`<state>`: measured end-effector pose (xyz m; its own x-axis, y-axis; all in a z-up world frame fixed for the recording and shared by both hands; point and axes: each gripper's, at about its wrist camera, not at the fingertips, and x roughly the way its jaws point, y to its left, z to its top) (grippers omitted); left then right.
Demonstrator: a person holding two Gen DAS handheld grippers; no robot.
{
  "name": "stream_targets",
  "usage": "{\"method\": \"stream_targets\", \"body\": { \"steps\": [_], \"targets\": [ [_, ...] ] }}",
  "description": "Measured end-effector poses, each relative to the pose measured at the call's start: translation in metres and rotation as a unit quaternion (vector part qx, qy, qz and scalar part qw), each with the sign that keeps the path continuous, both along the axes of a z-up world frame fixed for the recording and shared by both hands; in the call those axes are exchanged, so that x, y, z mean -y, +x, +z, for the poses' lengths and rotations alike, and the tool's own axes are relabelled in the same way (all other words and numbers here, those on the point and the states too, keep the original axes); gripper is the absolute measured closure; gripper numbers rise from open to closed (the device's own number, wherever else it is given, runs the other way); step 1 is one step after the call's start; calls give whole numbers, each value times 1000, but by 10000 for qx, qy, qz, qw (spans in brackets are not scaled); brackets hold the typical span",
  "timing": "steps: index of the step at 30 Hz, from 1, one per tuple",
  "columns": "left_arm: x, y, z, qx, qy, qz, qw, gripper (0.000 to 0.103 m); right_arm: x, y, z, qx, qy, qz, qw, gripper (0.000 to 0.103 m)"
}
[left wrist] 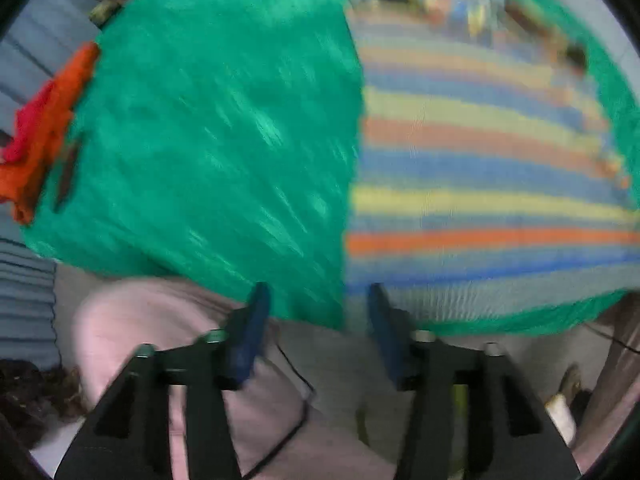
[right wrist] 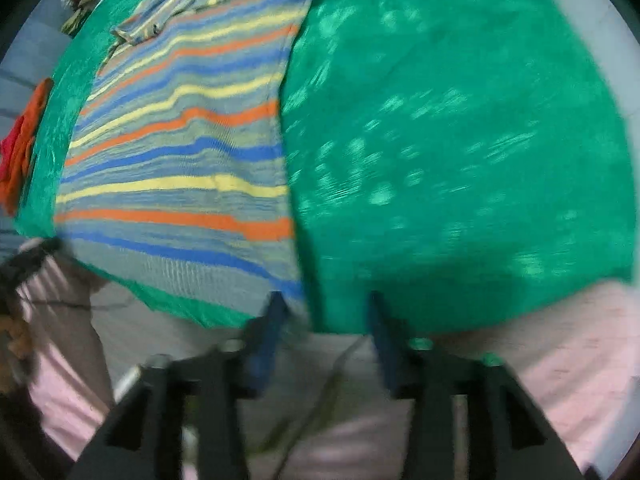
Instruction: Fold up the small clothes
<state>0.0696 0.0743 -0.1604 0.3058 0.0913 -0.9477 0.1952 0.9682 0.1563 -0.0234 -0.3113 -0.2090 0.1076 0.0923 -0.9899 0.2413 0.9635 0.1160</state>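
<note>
Ribbed knit striped garment (right wrist: 180,152) on glossy crinkled green cloth (right wrist: 460,140); matt blue fingers (left wrist: 244,336).

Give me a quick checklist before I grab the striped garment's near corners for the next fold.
1. Left gripper open, nothing between the fingers: ok.
2. Right gripper open, nothing held: ok.
3. Striped garment spread flat on the green cloth: ok, sleeve near the far end bunched.
4. Left gripper over the garment's near hem: ok.
5. Right gripper at the other near corner: ok.
6. Orange clothes apart from the garment: ok.
</note>
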Motion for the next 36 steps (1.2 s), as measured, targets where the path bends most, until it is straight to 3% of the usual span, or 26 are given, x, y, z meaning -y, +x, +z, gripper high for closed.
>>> {"method": "stream_targets", "body": {
  "steps": [2,5,6,8,11,12,15,18,19,20,21,22,24,27,30,33,36],
  "targets": [
    [2,21,49,546,-376,-150,9977,41,11,2,40,329,-436,237,9982,56],
    [31,62,96,1184,-1040,-669,9852,21,6,34,93,980,-796,828,9885,56],
    [57,84,103,1411,-1193,-1037,9773,13,-2,57,111,1347,-778,1119,9815,56],
    [100,122,95,1669,-1193,-1562,9662,13,-18,107,124,1894,-524,1630,9669,55],
    [154,178,49,1298,-948,-2200,9622,17,-44,181,98,2259,-346,2012,9525,55],
    [172,188,28,1111,-812,-2441,9599,24,-53,205,81,2214,-303,2075,9524,55],
    [205,209,-24,642,-453,-2901,9538,25,-70,270,15,1786,-62,2241,9580,56],
    [221,214,-60,398,-239,-3174,9472,26,-80,299,-27,1643,-147,2362,9576,56],
    [218,209,-65,364,-265,-3256,9444,40,-80,304,-31,1721,-128,2318,9573,58],
    [219,209,-67,311,-335,-3296,9430,53,-77,308,-32,1799,-54,2208,9586,78],
    [219,212,-65,253,-450,-3258,9440,95,-70,312,-28,1861,35,2008,9618,94],
    [215,217,-58,245,-508,-3094,9492,96,-58,312,-19,1976,183,1707,9651,100],
    [187,231,-29,441,-1035,-2588,9594,96,-27,302,7,2322,252,1184,9651,100],
    [113,259,14,743,-1766,-1399,9714,96,35,267,50,2708,174,449,9614,100],
    [14,284,29,930,-2268,88,9694,96,101,223,77,2864,-107,-389,9573,100],
    [-66,297,2,851,-1963,1338,9676,96,166,175,76,2728,-494,-1361,9511,100],
    [-102,303,-39,487,-1687,1980,9643,96,208,146,53,2353,-468,-2195,9457,100]
  ]
}}
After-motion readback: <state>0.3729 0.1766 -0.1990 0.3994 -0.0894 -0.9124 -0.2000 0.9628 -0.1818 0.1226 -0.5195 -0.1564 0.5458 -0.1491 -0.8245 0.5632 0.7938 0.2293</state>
